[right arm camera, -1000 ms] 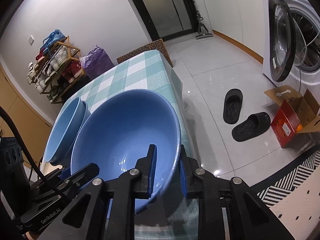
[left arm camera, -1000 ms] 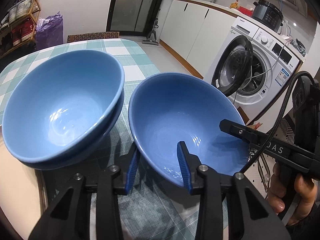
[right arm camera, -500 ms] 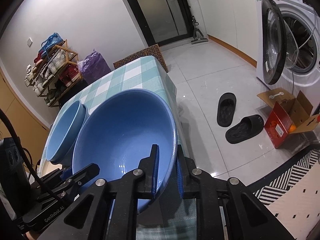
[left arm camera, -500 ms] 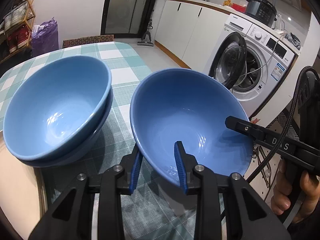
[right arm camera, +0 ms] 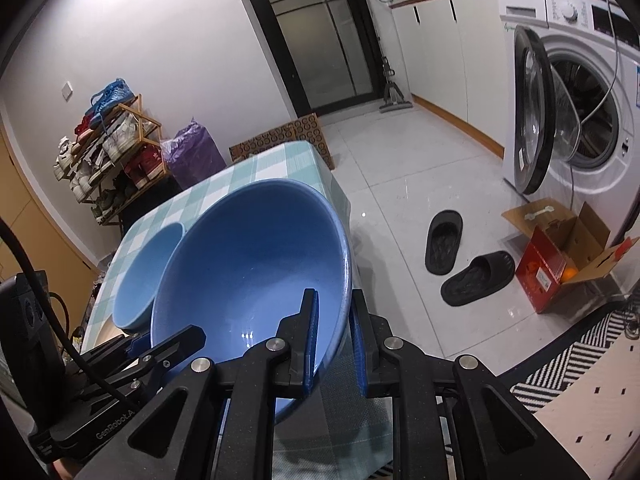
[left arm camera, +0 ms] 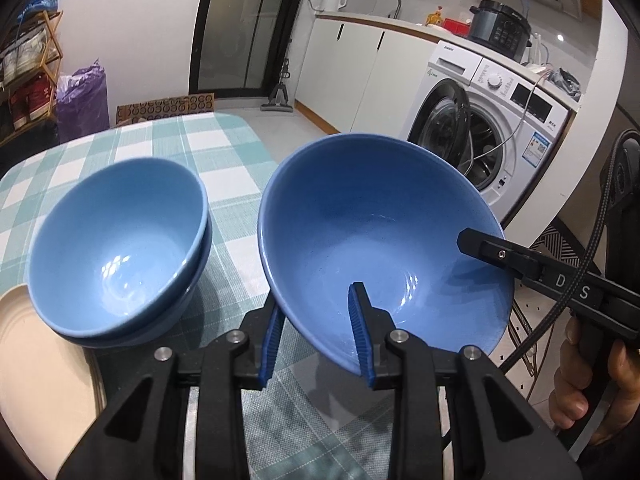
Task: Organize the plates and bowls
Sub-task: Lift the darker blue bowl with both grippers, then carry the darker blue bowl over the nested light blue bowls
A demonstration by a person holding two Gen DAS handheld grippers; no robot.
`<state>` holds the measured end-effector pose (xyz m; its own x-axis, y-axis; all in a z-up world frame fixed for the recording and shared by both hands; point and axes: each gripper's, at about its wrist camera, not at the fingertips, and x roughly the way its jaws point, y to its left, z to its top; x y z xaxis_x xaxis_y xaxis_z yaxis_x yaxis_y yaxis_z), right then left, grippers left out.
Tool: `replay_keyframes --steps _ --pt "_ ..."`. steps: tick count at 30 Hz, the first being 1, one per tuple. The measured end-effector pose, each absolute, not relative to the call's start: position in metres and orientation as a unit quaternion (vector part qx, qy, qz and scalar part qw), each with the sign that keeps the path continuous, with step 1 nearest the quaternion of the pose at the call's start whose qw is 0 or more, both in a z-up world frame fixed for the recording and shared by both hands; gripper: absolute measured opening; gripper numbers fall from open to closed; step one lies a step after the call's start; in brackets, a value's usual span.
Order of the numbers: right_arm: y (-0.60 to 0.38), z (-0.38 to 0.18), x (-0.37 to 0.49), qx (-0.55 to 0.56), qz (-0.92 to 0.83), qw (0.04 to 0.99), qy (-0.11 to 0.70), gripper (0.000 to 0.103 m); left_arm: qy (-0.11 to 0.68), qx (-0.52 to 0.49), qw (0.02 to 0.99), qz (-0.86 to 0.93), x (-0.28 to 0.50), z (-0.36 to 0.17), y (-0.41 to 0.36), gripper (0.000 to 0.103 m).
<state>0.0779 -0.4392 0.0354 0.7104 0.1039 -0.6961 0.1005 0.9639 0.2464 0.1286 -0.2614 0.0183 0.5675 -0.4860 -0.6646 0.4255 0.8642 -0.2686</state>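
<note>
A large blue bowl (left arm camera: 380, 236) hangs tilted above the checked tablecloth (left arm camera: 168, 144), held from two sides. My left gripper (left arm camera: 316, 336) is shut on its near rim, one blue pad inside and one outside. My right gripper (right arm camera: 334, 320) is shut on the bowl's (right arm camera: 248, 264) right rim in the same way; one of its fingers (left arm camera: 492, 250) reaches over the rim in the left wrist view. To the left, two lighter blue bowls (left arm camera: 116, 248) sit nested on the table, also visible behind the held bowl as a stack (right arm camera: 144, 276).
A beige plate (left arm camera: 36, 368) lies at the table's near left, beside the stack. A washing machine (right arm camera: 576, 120) with its door open stands on the right, with black slippers (right arm camera: 444, 240) and a cardboard box (right arm camera: 560, 264) on the floor. A shoe rack (right arm camera: 108, 152) stands against the far wall.
Both grippers have risen with the large bowl, which now hangs higher above the cloth. The left jaws narrowed onto its rim. The nested bowls have not moved.
</note>
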Motion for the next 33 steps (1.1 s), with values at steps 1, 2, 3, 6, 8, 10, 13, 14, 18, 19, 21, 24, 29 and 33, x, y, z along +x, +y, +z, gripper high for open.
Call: replay_keyframes --steps 1,2,3,6,8,10,13,14,18,19,21,24,29,33 --pt "-0.437 0.039 0.077 0.133 0.000 0.916 0.378 0.016 0.385 -0.040 0.885 -0.259 0.128 0.021 -0.261 0.031" --pt "-0.436 0.043 0.075 0.131 0.000 0.918 0.375 0.016 0.383 -0.040 0.886 -0.260 0.127 0.023 -0.260 0.031" --pt "-0.435 0.047 0.073 0.129 0.000 0.919 0.372 0.016 0.379 -0.040 0.887 -0.261 0.126 0.026 -0.258 0.031" --pt "-0.431 0.056 0.069 0.125 0.001 0.922 0.365 0.016 0.372 -0.042 0.890 -0.262 0.124 0.033 -0.253 0.031" --pt "-0.426 0.062 0.069 0.122 0.002 0.925 0.361 0.016 0.367 -0.044 0.892 -0.261 0.123 0.037 -0.250 0.031" --pt "-0.421 0.067 0.070 0.117 0.005 0.926 0.358 0.016 0.362 -0.045 0.895 -0.258 0.123 0.042 -0.245 0.031" --pt "-0.410 0.076 0.070 0.111 0.011 0.929 0.352 0.016 0.354 -0.048 0.899 -0.253 0.122 0.048 -0.235 0.031" --pt "-0.406 0.078 0.070 0.110 0.014 0.930 0.350 0.016 0.352 -0.050 0.901 -0.250 0.121 0.050 -0.232 0.031" --pt "-0.388 0.087 0.075 0.102 0.027 0.933 0.343 0.016 0.344 -0.056 0.906 -0.238 0.123 0.056 -0.216 0.031" --pt "-0.384 0.088 0.077 0.101 0.030 0.934 0.342 0.016 0.343 -0.058 0.907 -0.236 0.123 0.056 -0.212 0.031" --pt "-0.375 0.091 0.081 0.097 0.037 0.934 0.341 0.016 0.339 -0.061 0.911 -0.227 0.124 0.058 -0.204 0.031" --pt "-0.360 0.093 0.087 0.094 0.047 0.934 0.341 0.016 0.336 -0.065 0.914 -0.216 0.126 0.059 -0.194 0.031" --pt "-0.342 0.093 0.098 0.088 0.063 0.933 0.342 0.016 0.331 -0.073 0.919 -0.200 0.128 0.060 -0.177 0.031" --pt "-0.325 0.094 0.107 0.085 0.075 0.933 0.342 0.016 0.330 -0.076 0.922 -0.187 0.130 0.060 -0.163 0.031"
